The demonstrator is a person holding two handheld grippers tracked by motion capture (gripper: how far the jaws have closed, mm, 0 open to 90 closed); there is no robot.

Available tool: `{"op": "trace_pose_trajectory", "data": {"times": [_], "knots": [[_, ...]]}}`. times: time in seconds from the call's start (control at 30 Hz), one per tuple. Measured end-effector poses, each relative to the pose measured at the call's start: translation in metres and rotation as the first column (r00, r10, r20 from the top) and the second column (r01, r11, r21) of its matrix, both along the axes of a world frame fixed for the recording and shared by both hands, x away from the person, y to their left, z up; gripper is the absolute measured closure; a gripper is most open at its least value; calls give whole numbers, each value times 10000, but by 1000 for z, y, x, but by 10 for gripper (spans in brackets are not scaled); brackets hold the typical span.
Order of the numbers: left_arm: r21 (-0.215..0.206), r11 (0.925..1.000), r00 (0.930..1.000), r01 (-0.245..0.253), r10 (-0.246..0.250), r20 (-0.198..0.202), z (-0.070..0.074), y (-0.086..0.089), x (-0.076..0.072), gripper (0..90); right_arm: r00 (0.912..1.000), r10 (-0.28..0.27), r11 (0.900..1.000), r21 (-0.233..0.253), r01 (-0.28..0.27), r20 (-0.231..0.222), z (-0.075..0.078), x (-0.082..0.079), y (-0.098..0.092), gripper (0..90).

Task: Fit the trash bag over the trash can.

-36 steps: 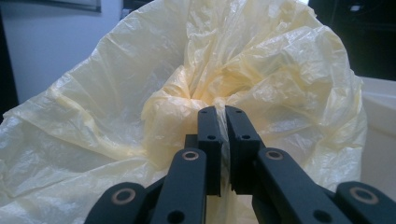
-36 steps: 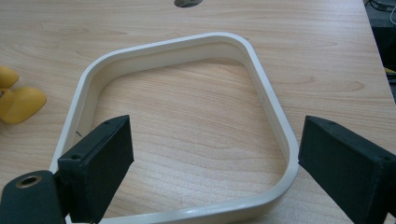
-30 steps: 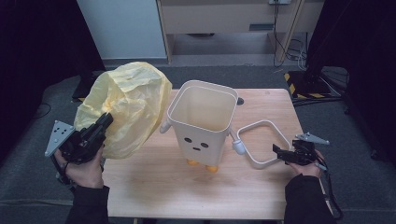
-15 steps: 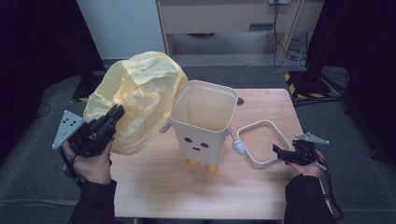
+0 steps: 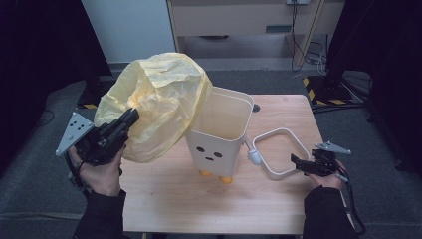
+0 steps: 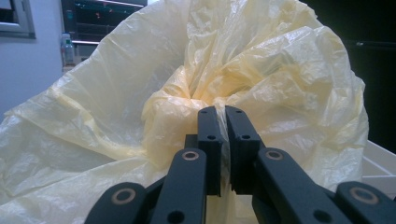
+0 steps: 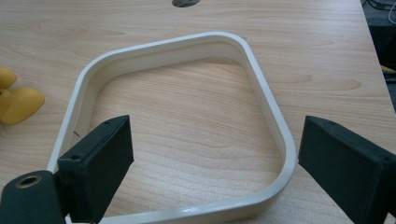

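So the yellow bin bag (image 5: 158, 107) is getting carried closer to the cream bin (image 5: 220, 133) compared with half a second ago. It's now billowing right up against the bin's near-left rim and hanging partly over the opening, whereas a second back it was sitting well off to that side. The left gripper (image 5: 130, 117) is rising and swinging in toward the bin too, with the forearm coming up from the bottom edge and the hand (image 5: 99, 172) tilted so the jaws are pointing up and toward the bin. In the left gripper view the jaws are pinched tight on a bunched fold of the bag (image 6: 196, 100), nearly touching each other.

The right side isn't really doing anything new. The right gripper (image 5: 297, 162) is staying low on the wooden table (image 5: 199, 204), on the far side of the bin from the bag, jaws spread wide apart on either side of the near edge of the cream square frame ring (image 7: 261, 88), which is lying flat just beside the bin.
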State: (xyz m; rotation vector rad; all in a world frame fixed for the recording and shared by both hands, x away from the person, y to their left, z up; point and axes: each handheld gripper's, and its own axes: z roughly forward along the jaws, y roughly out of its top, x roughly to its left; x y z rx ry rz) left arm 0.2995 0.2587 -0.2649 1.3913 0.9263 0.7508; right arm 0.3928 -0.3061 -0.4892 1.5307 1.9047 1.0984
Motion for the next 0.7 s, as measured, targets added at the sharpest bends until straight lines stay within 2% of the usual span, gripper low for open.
{"op": "trace_pose_trajectory", "data": {"times": [0.4,0.7], "knots": [[-126,9991,9992,401,-401,-12,2,-26,8,850,10000,-4,10000,59,4,11,0,0,0,105],[-314,9973,9976,667,-661,208,1,-43,13,850,10000,-24,10000,67,24,6,0,0,-1,104]]}}
